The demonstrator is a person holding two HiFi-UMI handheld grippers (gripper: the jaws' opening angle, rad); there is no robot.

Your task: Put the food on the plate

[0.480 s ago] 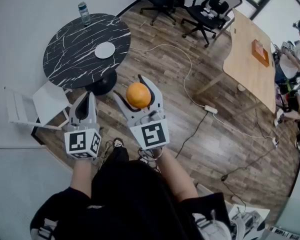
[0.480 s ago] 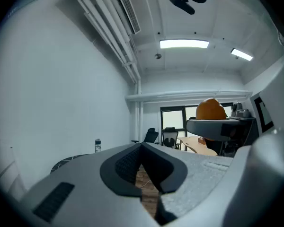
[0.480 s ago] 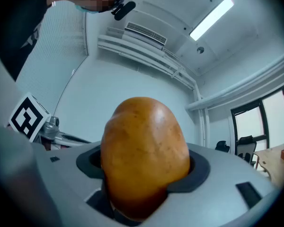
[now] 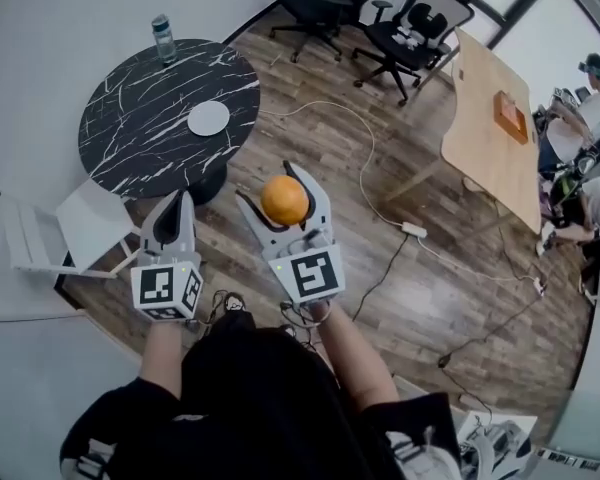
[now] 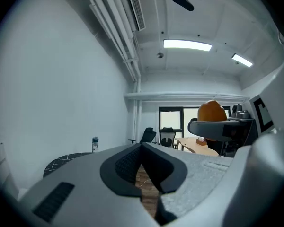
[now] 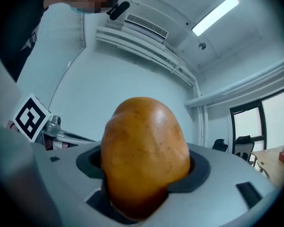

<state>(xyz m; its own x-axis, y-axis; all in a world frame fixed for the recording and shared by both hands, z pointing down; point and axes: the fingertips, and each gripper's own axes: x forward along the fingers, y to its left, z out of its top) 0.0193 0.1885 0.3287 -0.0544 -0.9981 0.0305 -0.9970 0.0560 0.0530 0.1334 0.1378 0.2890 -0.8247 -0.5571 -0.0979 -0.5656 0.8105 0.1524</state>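
My right gripper (image 4: pixel 280 193) is shut on an orange, rounded fruit (image 4: pixel 284 199), held up above the wooden floor in the head view. The same fruit (image 6: pixel 144 157) fills the right gripper view, wedged between the two jaws. My left gripper (image 4: pixel 173 208) is shut and empty, level with the right one and to its left; its closed jaws (image 5: pixel 144 171) meet in the left gripper view, where the fruit (image 5: pixel 212 111) shows at the right. A small white plate (image 4: pixel 209 118) lies on the round black marble table (image 4: pixel 140 118) ahead and to the left.
A water bottle (image 4: pixel 163 27) stands at the table's far edge. A white chair (image 4: pixel 65 230) sits left of the table. Black office chairs (image 4: pixel 380 13) and a wooden desk (image 4: pixel 490 118) are further back. Cables and a power strip (image 4: pixel 413 230) cross the floor.
Both grippers sit slightly lower in the view and the table and plate have shifted a little left. The fruit stays gripped.
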